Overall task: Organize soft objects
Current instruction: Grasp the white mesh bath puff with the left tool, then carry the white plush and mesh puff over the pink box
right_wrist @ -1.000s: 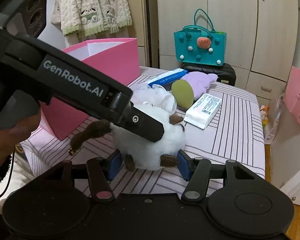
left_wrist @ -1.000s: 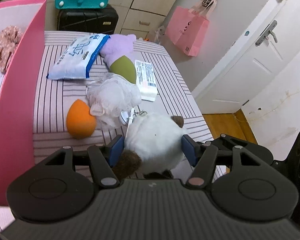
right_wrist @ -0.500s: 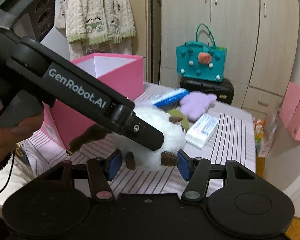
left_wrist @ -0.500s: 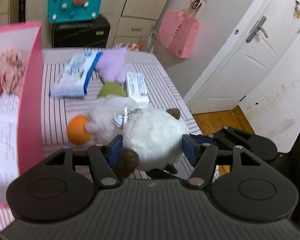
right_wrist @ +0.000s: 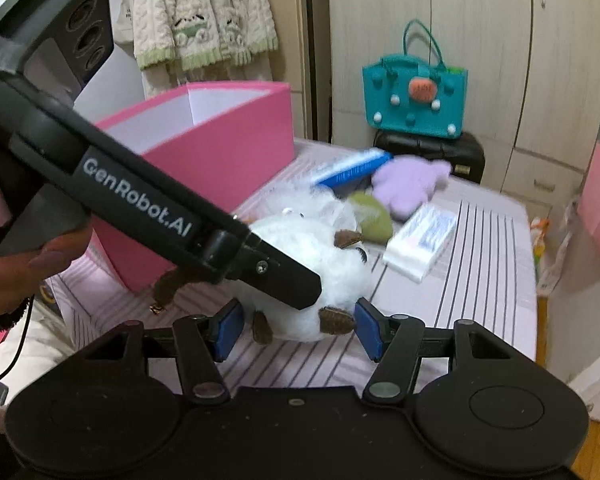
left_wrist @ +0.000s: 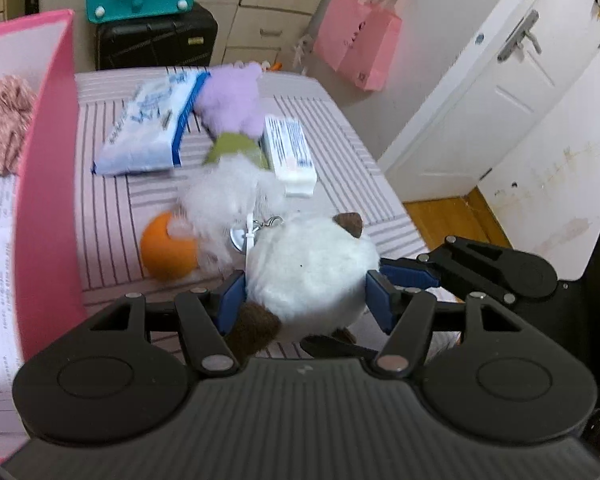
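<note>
Plush [left_wrist: 312, 276], white and round, sits pinched between our left gripper's [left_wrist: 305, 300] blue pads above the striped table [left_wrist: 104, 208], beside the pink box [right_wrist: 220, 160]. Our right gripper [right_wrist: 296, 330] is opening, its pads flanking the toy's underside.

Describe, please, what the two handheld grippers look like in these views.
Both are matte black plastic with blue pads on their fingers. The left gripper has a long black body printed "GenRobot.AI" in white, and a thin black cable hangs below the hand.
</note>
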Available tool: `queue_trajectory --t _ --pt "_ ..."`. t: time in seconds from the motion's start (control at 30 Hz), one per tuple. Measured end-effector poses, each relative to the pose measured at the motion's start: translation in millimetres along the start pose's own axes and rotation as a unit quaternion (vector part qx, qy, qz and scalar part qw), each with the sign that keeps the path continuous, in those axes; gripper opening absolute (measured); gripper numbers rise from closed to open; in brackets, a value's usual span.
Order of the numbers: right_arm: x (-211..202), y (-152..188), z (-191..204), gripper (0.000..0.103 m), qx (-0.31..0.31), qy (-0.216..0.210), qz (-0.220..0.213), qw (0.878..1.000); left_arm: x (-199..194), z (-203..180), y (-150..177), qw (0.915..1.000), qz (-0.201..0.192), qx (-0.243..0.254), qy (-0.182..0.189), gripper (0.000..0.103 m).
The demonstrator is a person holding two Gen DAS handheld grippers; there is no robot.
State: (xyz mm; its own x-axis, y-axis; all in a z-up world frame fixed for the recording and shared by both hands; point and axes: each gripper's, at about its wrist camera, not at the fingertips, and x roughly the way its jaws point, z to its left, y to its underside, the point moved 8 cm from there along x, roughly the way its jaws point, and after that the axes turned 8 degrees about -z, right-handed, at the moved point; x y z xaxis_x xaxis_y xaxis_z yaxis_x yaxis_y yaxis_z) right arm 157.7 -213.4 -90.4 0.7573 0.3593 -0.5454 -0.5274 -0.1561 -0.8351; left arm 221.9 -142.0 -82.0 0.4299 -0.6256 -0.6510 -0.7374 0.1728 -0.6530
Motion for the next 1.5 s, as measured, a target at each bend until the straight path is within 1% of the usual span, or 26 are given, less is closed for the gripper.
queue_trajectory --t 0.1,0.13,0.17,0.23,0.27,0.37,0.43,0.5,0.6,0.67,0.73,0.77,0.8,0.83,0.87,0.9,0.93,0.97,1.03,1.1,1.17,1.27,1.33,1.43,1.5 --pt "3 8 -2 0.068 -0.006 0.001 0.003 1.000 9 0 9 0.9999 0.011 0.009 0.000 0.063" --pt "2 10 -2 0.070 -0.006 -0.001 0.001 1.000 10 0 10 0.9998 0.014 0.014 0.000 0.063" --pt "2 11 -3 0.077 -0.004 -0.004 -0.003 1.000 9 -1 10 0.9997 0.015 0.020 0.000 0.064" --pt "2 10 -4 0.084 0.001 -0.012 -0.016 1.000 5 -3 6 0.9993 0.006 0.035 -0.006 0.066" --pt "1 10 -5 0.085 0.006 -0.017 -0.023 1.000 1 -4 3 0.9989 -0.002 0.045 -0.011 0.066" --pt "6 11 -3 0.086 0.015 -0.033 -0.027 0.999 -13 -7 -11 0.9975 -0.019 0.066 -0.018 0.069" --pt "12 12 -3 0.086 0.014 -0.030 -0.027 0.999 -16 -5 -26 0.9957 -0.028 0.081 -0.035 0.069" --pt "18 13 -2 0.086 0.012 -0.034 -0.023 0.999 -9 -2 -38 0.9932 -0.026 0.098 -0.058 0.069" --pt "22 14 -2 0.084 0.013 -0.039 -0.016 0.999 15 4 -46 0.9896 0.011 0.118 -0.081 0.069" --pt "21 14 -2 0.079 0.012 -0.042 -0.015 0.999 30 6 -47 0.9873 0.036 0.134 -0.077 0.068" --pt "21 14 -4 0.077 0.013 -0.046 -0.014 0.999 43 8 -45 0.9851 0.066 0.138 -0.079 0.067" --pt "20 15 -5 0.076 0.017 -0.048 -0.013 0.999 48 7 -43 0.9835 0.080 0.145 -0.074 0.066" --pt "20 15 -6 0.076 0.024 -0.052 -0.014 0.998 51 6 -42 0.9821 0.088 0.149 -0.073 0.065" --pt "20 15 -8 0.075 0.030 -0.056 -0.015 0.998 52 6 -41 0.9812 0.089 0.152 -0.079 0.058" --pt "21 15 -9 0.075 0.033 -0.058 -0.015 0.998 54 7 -39 0.9796 0.092 0.157 -0.086 0.047" --pt "21 15 -11 0.074 0.036 -0.061 -0.015 0.997 56 8 -39 0.9787 0.095 0.157 -0.092 0.043" --pt "21 15 -12 0.074 0.042 -0.063 -0.016 0.997 57 7 -37 0.9781 0.099 0.157 -0.093 0.028" --pt "21 15 -14 0.073 0.049 -0.064 -0.018 0.997 57 6 -35 0.9771 0.104 0.162 -0.090 0.025" --pt "18 15 -15 0.072 0.058 -0.065 -0.021 0.996 54 5 -33 0.9766 0.111 0.166 -0.080 0.022" --pt "14 12 -18 0.072 0.068 -0.058 -0.029 0.996 48 7 -36 0.9814 0.103 0.140 -0.081 0.021" --pt "9 8 -20 0.072 0.075 -0.050 -0.035 0.995 37 3 -38 0.9815 0.080 0.148 -0.091 0.021" --pt "-3 0 -17 0.072 0.078 -0.060 -0.038 0.994 19 -9 -40 0.9826 0.049 0.156 -0.089 0.021" --pt "-15 -8 -12 0.072 0.067 -0.062 -0.040 0.995 6 -15 -42 0.9825 0.034 0.162 -0.086 0.021" --pt "-30 -20 -3 0.072 0.053 -0.072 -0.025 0.996 -14 -24 -44 0.9828 0.019 0.166 -0.079 0.021" --pt "-38 -28 4 0.072 0.045 -0.085 -0.009 0.995 -28 -28 -44 0.9827 0.017 0.168 -0.077 0.021"
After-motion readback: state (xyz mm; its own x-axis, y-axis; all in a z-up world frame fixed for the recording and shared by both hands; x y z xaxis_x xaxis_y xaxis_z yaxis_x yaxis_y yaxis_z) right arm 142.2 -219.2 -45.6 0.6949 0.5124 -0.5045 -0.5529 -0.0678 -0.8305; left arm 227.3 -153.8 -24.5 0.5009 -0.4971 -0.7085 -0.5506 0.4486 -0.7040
